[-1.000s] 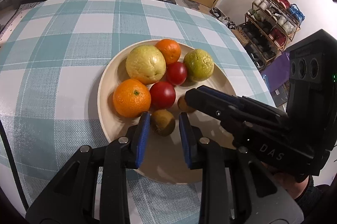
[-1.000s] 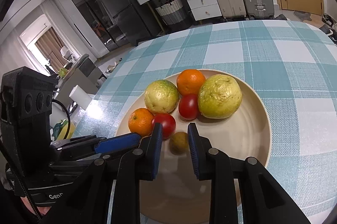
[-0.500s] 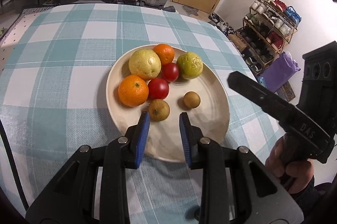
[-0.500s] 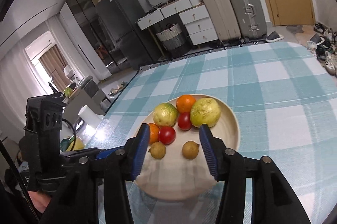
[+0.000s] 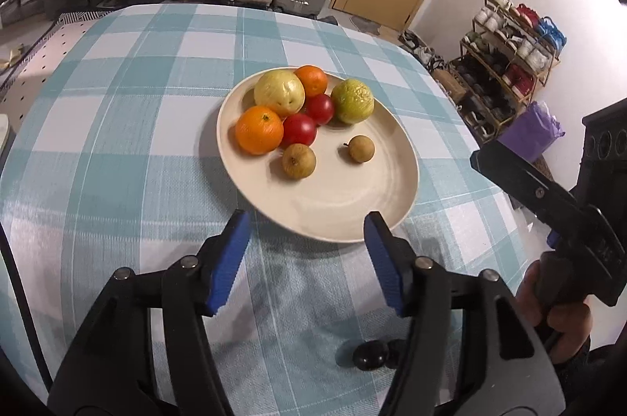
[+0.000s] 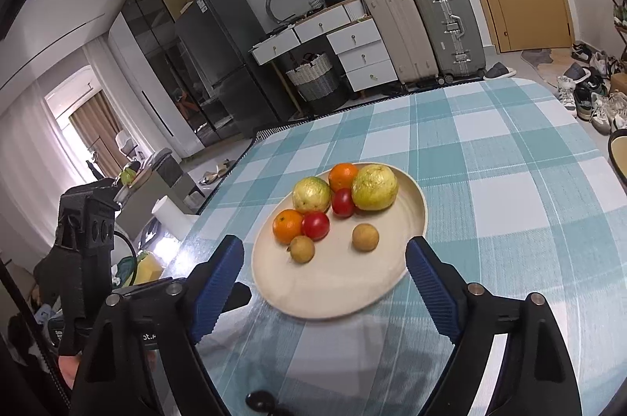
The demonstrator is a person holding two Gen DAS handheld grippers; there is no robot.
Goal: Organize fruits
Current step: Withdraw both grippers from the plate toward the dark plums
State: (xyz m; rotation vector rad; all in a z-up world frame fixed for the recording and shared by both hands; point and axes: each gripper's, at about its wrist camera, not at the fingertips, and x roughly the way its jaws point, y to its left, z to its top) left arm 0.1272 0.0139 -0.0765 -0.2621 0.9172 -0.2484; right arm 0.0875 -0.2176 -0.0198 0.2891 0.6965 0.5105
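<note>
- Sitting on the cream plate (image 5: 395,196): two oranges (image 5: 259,130), two red tomato-like fruits (image 5: 299,130), two big yellow-green fruits (image 5: 279,93), all clustered at its far side.
- Two small brown fruits (image 5: 299,161) lie nearer; one touches the cluster, the other (image 5: 361,149) sits apart on bare plate.
- Plate rests on a teal checked tablecloth (image 5: 117,181).
- Left gripper (image 5: 305,259) hovers short of the near rim, jaws wide apart, holding nothing.
- Right gripper (image 6: 325,286) likewise spread wide and empty, plate seen between its jaws.
- Small dark objects (image 5: 370,355) lie on the cloth near the grippers; can't identify them.
- Judgement: all visible fruit is plated, task looks nearly or fully done.
</note>
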